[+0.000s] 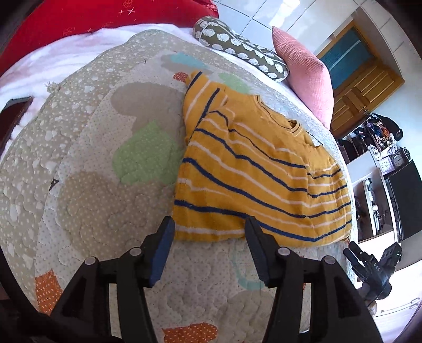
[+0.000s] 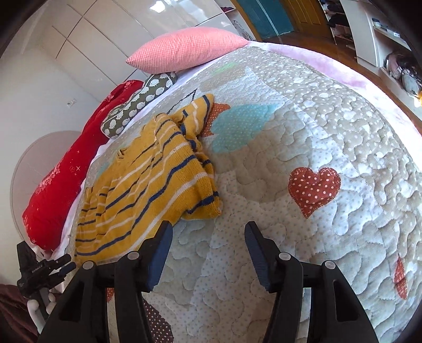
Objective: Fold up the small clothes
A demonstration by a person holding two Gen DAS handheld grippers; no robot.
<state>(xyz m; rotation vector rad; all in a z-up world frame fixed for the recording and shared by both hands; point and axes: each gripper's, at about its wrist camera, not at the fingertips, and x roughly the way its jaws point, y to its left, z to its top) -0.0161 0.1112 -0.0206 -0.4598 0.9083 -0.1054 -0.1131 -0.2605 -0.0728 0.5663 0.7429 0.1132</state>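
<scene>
A small mustard-yellow knit sweater with navy and white stripes lies partly folded on the quilted bedspread. In the left wrist view my left gripper hovers open at the sweater's near hem, which shows between the fingertips with neither pad pressing on it. In the right wrist view the sweater lies to the left, its near corner just beyond the left fingertip. My right gripper is open over bare quilt with nothing between its fingers. Each gripper also shows in the other's view, the right gripper and the left gripper.
A pink pillow, a brown patterned cushion and a red blanket lie along the far side of the bed. A dark flat object sits at the left edge. Shelves and furniture stand beyond the bed's right edge.
</scene>
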